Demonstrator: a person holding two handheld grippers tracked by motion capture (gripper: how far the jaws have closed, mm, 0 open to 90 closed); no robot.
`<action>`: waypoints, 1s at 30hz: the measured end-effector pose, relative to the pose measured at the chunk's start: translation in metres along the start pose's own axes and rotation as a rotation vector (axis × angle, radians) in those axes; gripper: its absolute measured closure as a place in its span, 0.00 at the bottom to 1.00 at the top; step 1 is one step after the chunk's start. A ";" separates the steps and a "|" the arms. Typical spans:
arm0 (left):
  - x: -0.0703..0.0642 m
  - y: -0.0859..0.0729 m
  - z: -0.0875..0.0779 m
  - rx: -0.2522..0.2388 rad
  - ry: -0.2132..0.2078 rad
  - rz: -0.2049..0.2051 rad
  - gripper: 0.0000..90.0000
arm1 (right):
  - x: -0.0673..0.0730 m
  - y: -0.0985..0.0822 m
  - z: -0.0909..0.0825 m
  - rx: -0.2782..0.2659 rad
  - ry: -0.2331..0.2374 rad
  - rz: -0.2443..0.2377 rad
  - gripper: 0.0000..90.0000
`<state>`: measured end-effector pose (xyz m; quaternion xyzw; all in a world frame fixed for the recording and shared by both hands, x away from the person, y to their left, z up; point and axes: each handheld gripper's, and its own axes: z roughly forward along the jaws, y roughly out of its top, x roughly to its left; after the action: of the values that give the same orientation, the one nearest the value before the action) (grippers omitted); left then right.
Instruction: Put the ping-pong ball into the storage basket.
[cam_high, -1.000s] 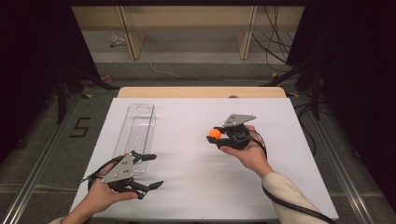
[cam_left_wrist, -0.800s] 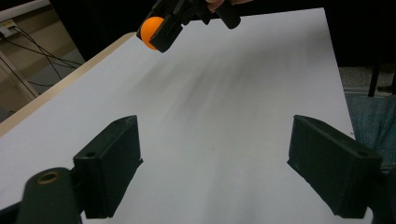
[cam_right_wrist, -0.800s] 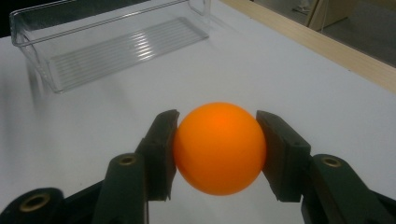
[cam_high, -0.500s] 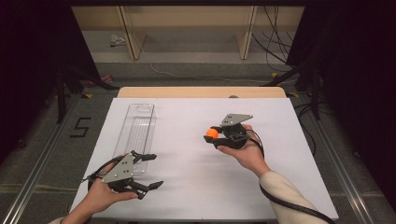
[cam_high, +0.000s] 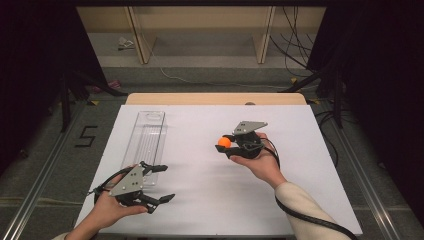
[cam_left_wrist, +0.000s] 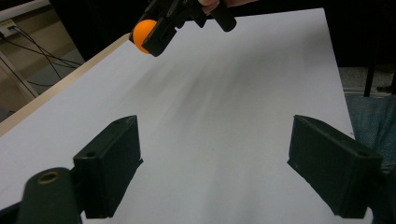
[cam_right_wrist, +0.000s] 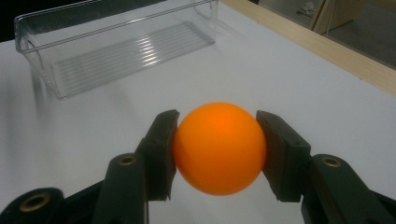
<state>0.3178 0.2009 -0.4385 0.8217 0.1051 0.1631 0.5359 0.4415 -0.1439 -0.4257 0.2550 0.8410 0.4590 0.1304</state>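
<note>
An orange ball (cam_right_wrist: 219, 147) is clamped between the two black jaws of my right gripper (cam_right_wrist: 217, 149), held a little above the white table. In the high view the ball (cam_high: 224, 142) and the right gripper (cam_high: 231, 143) hover right of the table's middle, pointing left. From the left gripper view the ball (cam_left_wrist: 142, 33) shows far off at the top left. My left gripper (cam_high: 160, 183) rests near the front left, jaws wide apart with nothing between them (cam_left_wrist: 215, 168). A clear plastic tray (cam_high: 146, 140) lies empty along the left side; the same tray (cam_right_wrist: 112, 46) shows beyond the ball.
The white table top (cam_high: 210, 200) has a wooden strip (cam_high: 215, 98) along its far edge. Cables trail from both grippers. Beyond the table are a grey floor, wooden shelf legs and loose wires.
The right gripper has drifted slightly left with the ball in it. The left gripper has not moved.
</note>
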 end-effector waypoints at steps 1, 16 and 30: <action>0.000 0.000 0.000 0.000 0.000 0.000 0.18 | 0.000 0.000 0.000 0.000 0.000 0.000 0.57; 0.000 0.000 0.000 0.000 0.001 0.000 0.18 | 0.001 0.004 0.005 -0.003 0.007 -0.003 0.57; 0.000 0.000 0.000 0.001 0.000 0.001 0.18 | 0.003 0.007 0.008 -0.007 0.011 -0.004 0.57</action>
<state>0.3178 0.2008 -0.4386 0.8220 0.1048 0.1636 0.5353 0.4451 -0.1333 -0.4242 0.2501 0.8407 0.4631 0.1275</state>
